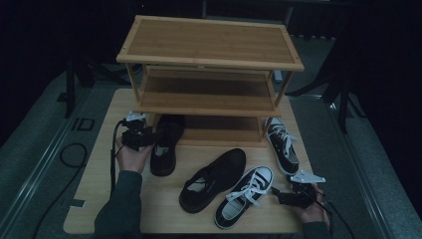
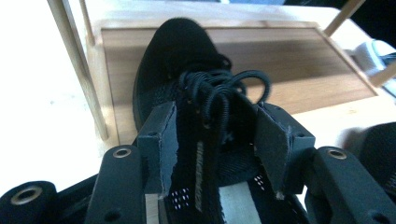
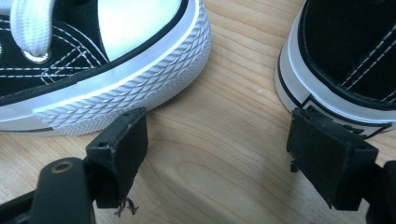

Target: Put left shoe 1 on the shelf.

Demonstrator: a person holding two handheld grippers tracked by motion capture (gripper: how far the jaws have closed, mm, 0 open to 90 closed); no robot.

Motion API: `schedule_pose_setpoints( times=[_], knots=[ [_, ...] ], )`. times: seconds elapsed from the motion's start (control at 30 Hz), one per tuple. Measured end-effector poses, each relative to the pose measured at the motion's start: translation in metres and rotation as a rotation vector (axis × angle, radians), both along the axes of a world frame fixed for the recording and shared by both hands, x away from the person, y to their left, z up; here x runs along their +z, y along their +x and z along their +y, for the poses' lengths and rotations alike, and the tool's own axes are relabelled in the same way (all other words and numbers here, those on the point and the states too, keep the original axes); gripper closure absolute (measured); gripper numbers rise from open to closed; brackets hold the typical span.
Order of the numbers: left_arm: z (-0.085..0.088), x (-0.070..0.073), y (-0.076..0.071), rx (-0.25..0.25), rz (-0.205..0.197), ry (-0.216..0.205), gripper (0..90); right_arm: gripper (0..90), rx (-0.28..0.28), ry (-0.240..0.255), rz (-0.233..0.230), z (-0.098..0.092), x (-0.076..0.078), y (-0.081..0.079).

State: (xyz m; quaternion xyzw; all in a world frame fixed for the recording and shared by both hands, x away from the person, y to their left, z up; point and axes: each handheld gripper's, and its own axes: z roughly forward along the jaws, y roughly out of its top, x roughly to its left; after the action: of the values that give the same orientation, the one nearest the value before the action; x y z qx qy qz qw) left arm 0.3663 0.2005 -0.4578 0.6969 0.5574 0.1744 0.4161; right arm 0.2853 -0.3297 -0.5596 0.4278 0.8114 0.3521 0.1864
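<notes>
A black lace-up shoe [image 1: 165,144] lies with its toe on the bottom shelf [image 2: 289,65] of a wooden rack [image 1: 209,42]. My left gripper [image 1: 149,137] is at its heel end. In the left gripper view this gripper [image 2: 217,112] is open, and the shoe's [image 2: 177,56] tongue and laces stand between the jaws, close to the left pad. My right gripper [image 1: 278,196] rests low at the front right. It [image 3: 219,126] is open over bare wood, between a black-and-white sneaker's toe [image 3: 116,70] and a second sneaker's heel [image 3: 345,51].
A second black shoe [image 1: 214,179] lies slantwise at mid table beside the near sneaker [image 1: 246,194]. The other sneaker [image 1: 281,144] sits by the rack's right leg. The rack's upper two shelves are bare. The table [image 1: 94,189] ends just behind both hands.
</notes>
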Motion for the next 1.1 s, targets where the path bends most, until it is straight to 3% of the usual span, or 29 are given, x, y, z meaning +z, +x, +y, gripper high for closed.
schedule_pose_setpoints(
  times=[0.17, 0.4, 0.53, 0.67, 0.97, 1.1],
  knots=[
    [0.007, 0.009, -0.016, -0.054, -0.041, -0.008, 52.9, 20.4, 0.0, 0.0, 0.0, 0.0, 0.0, 0.0],
    [0.017, 0.019, -0.033, -0.103, -0.063, -0.008, 66.6, 20.4, 0.001, -0.001, -0.001, 0.0, 0.0, 0.0],
    [0.019, 0.018, -0.041, -0.119, -0.056, -0.006, 72.4, 20.4, 0.0, 0.0, 0.0, 0.0, 0.0, 0.0],
    [0.021, 0.014, -0.05, -0.13, -0.038, -0.044, 74.9, 20.4, -0.001, 0.001, 0.0, 0.0, 0.0, 0.0],
    [0.023, 0.005, -0.067, -0.127, -0.026, 0.062, 89.0, 20.4, 0.0, 0.0, 0.0, 0.0, 0.0, 0.0],
    [0.023, -0.002, -0.073, -0.123, -0.008, 0.09, 89.4, 20.4, 0.0, 0.0, 0.0, 0.0, 0.0, 0.0]
  ],
)
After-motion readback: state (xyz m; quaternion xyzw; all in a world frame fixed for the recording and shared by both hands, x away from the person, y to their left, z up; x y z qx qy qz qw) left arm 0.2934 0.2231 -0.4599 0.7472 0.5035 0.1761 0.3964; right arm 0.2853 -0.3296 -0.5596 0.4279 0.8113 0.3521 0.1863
